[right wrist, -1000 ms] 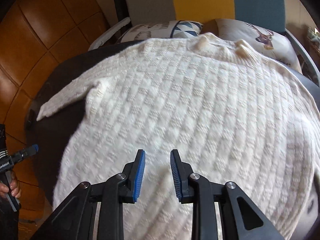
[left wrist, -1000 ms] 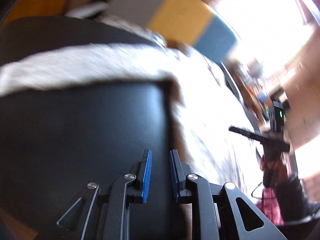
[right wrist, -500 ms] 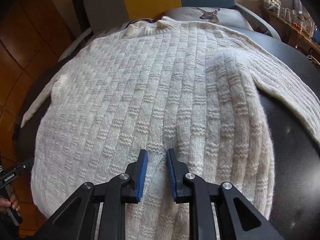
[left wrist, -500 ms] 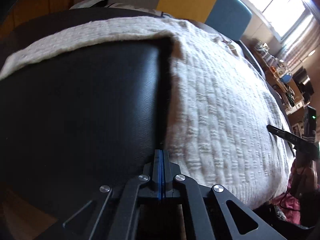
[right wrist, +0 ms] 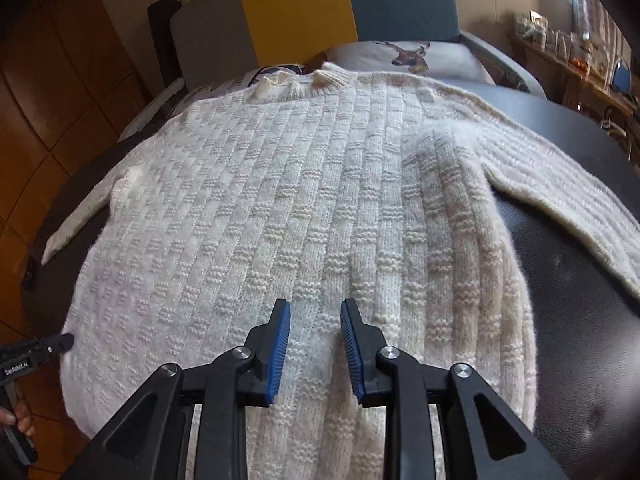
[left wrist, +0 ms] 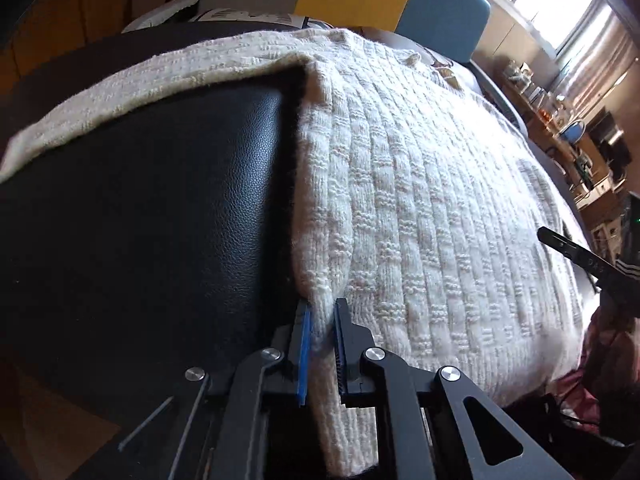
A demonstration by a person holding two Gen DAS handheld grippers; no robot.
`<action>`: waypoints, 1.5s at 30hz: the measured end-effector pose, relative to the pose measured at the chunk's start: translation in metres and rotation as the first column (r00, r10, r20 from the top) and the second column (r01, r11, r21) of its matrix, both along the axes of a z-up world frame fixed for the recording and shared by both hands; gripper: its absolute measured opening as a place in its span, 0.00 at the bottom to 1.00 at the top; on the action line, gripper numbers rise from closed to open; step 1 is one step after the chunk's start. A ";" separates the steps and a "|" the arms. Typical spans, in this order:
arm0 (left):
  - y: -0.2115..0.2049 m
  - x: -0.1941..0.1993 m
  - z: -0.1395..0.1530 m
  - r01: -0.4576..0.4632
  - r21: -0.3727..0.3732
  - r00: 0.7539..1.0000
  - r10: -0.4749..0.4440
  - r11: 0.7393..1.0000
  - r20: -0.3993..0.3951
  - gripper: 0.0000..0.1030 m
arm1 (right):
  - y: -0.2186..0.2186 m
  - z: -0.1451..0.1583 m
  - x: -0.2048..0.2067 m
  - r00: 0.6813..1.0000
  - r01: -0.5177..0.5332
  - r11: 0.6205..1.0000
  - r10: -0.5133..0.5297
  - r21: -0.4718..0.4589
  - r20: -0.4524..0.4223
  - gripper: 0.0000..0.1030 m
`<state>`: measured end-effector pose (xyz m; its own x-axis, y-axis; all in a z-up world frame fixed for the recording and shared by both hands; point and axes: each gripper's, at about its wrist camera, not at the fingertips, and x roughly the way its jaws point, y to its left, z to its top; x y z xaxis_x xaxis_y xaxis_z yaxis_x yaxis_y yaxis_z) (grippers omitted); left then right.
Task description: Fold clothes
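A cream knitted sweater lies spread front-up on a black leather tabletop, collar toward the colour-blocked sofa back and the deer-print cushion, with one sleeve reaching out to the left and the other sleeve angling off to the right. A second ago the left tongs hung open over the bare leather beside the garment; since then they have come in to the sweater's side edge near the hem and snapped together, and now a fold of that edge sits pinched between the blue pads, the jaws easing slightly apart around the thick knit (a narrow gap, filled with wool). The right tongs have travelled across the body from nearer the left side to lower centre-right; their jaws are opening, partly apart, hovering over the knit with fabric under them but nothing visibly gripped. My reading is that the first fold is only starting: one edge is secured, the other hand has not yet taken hold, and the sweater is otherwise flat. As for writing, the left tongs' handle at the edge of the right wrist view carries a white label that seems to read "GenRobot.AI"; small lettering on the right tongs seen from the left wrist is too small to read.
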<state>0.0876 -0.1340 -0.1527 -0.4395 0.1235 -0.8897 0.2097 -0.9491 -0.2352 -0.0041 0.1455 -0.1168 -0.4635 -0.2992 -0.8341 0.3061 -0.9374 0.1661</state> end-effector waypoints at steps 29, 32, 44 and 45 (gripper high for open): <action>0.224 -0.118 0.014 0.487 -0.024 0.872 -0.487 0.873 -0.054 0.40 | 0.422 -0.054 0.067 0.372 0.814 -0.025 -0.745 -0.580 0.554 0.27; 0.222 -0.123 -0.001 0.476 0.011 0.879 -0.476 0.879 -0.023 0.40 | 0.426 -0.055 0.050 0.332 0.810 -0.055 -0.777 -0.583 0.534 0.27; 0.217 -0.121 -0.006 0.479 0.072 0.877 -0.474 0.875 -0.076 0.53 | 0.425 -0.039 0.002 0.389 0.857 0.199 -0.855 -0.476 0.343 0.10; 0.217 -0.120 -0.006 0.482 0.069 0.875 -0.477 0.874 -0.078 0.53 | 0.422 -0.035 -0.005 0.399 0.868 0.250 -0.867 -0.430 0.300 0.07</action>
<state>-0.0327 0.0832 -0.1584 -0.3567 0.4043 -0.8422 -0.2822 -0.9060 -0.3154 -0.0091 0.5672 -0.1517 -0.6924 -0.0332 -0.7207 -0.6419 -0.4279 0.6363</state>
